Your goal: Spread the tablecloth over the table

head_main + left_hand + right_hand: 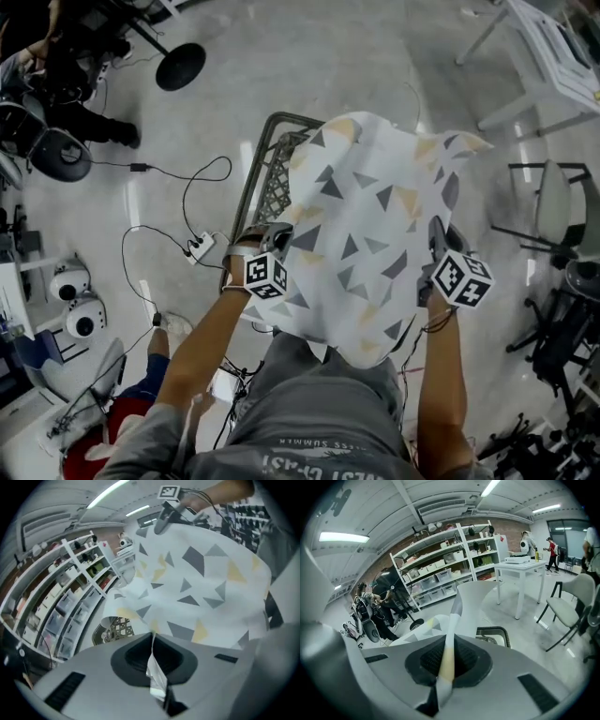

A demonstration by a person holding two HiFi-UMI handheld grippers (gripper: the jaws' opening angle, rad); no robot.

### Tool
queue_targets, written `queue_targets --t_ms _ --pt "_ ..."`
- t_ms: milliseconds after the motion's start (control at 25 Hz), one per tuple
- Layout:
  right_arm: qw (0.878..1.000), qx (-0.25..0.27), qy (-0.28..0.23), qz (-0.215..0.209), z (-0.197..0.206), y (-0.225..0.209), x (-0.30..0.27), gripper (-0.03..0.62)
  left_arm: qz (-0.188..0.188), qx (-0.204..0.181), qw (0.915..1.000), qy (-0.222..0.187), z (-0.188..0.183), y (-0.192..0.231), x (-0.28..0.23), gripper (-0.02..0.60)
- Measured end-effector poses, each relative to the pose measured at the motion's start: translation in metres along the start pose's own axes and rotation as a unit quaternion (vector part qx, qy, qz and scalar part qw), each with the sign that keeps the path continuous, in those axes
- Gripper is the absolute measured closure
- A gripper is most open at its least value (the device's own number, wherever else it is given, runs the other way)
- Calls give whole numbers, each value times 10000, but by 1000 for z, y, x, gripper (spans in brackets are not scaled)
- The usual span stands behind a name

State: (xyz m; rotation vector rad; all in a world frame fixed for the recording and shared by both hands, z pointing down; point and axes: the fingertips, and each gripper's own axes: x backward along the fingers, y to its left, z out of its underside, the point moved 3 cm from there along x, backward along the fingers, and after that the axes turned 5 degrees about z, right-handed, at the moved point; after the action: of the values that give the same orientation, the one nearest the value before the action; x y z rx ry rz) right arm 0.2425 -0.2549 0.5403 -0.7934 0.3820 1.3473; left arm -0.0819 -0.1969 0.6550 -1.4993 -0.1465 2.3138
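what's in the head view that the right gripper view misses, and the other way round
Head view only: the left gripper, the person's forearms, the tablecloth spread wide, a power strip on the floor. Right gripper view only: stocked shelves, a white table, a chair. Both: the right gripper shut on the tablecloth's edge, and the dark-framed table beneath.

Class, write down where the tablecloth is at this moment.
In the head view the tablecloth hangs mid-frame, pinched by the left hand-held gripper and the right hand-held gripper, above the dark-framed table.
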Motion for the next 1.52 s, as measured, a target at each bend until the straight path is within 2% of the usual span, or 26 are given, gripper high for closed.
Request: queue_targets --t_ms 80,120,160,200,240,280,320,360,400,560,600,640,680,800,880,920,960,1000,1040,1120,1200,1240,1320,1400,1440,1520 --pt "10000 -4 18 10 1 -1 -2 580 35 -575 9983 130 -1 -6 -4 580" --pt "10000 -4 25 16 2 -1 -3 579 60 -709 9973 159 1 -6 -7 580" --pt "10000 -1 31 22 2 -2 -4 580 60 -606 9980 161 8 -1 -8 580" --pt "10000 -1 36 29 3 -3 -5 580 17 -210 9997 127 20 11 -8 580" --pt "10000 -3 40 38 4 -4 -5 580 -74 450 9989 53 36 28 -6 581" --pt "10000 -7 47 53 5 -7 -5 579 -189 1277 9916 -52 54 50 -3 580" --pt "10000 -15 58 72 6 -11 -5 580 -288 2132 9765 -156 73 70 0 581" --pt "9999 -30 73 91 8 -16 -5 580 -345 2869 9571 -210 90 87 0 580" --pt "9999 -54 92 104 10 -21 -6 580 -367 3397 9396 -188 105 97 -2 580" --pt "9996 -87 231 167 22 -39 -11 579 -361 4434 8955 163 150 100 -22 580" --pt "9994 -79 259 200 24 -43 -12 579 -403 4573 8882 180 155 101 -24 580" --pt "9993 -70 278 241 27 -47 -14 579 -480 4584 8873 181 157 103 -24 580" --pt "9991 -59 294 289 29 -51 -15 579 -601 4439 8939 180 156 106 -22 580" --pt "9985 -28 345 418 39 -62 -19 579 -1090 3300 9376 105 131 115 -6 580" --pt "9980 -56 406 483 47 -71 -22 579 -1387 2191 9657 129 104 112 10 580" --pt "9976 -82 442 520 51 -75 -23 579 -1487 1518 9769 231 92 103 15 580" --pt "9973 -107 471 555 54 -78 -23 579 -1505 899 9839 336 83 90 17 580" --pt "9970 -127 490 580 55 -80 -23 579 -1437 480 9877 399 78 77 16 580" --pt "9969 -134 500 590 56 -81 -23 579 -1334 299 9897 424 78 68 12 580" --pt "9969 -110 517 575 56 -79 -23 579 -1226 449 9903 483 92 65 3 580" --pt "9969 -65 536 568 56 -78 -25 579 -1311 642 9872 638 106 82 -2 581" --pt "9968 -47 546 574 56 -77 -27 579 -1366 494 9865 753 108 91 -3 580" --pt "9967 -34 583 571 58 -74 -29 579 -1400 -409 9850 923 94 92 2 580" --pt "9965 -46 629 556 60 -73 -32 579 -1301 -1406 9787 744 63 75 13 580" --pt "9963 -41 648 572 60 -75 -33 579 -1255 -1665 9761 612 51 68 17 580" --pt "9956 -13 698 622 60 -77 -37 579 -1251 -1602 9779 494 50 65 18 580"
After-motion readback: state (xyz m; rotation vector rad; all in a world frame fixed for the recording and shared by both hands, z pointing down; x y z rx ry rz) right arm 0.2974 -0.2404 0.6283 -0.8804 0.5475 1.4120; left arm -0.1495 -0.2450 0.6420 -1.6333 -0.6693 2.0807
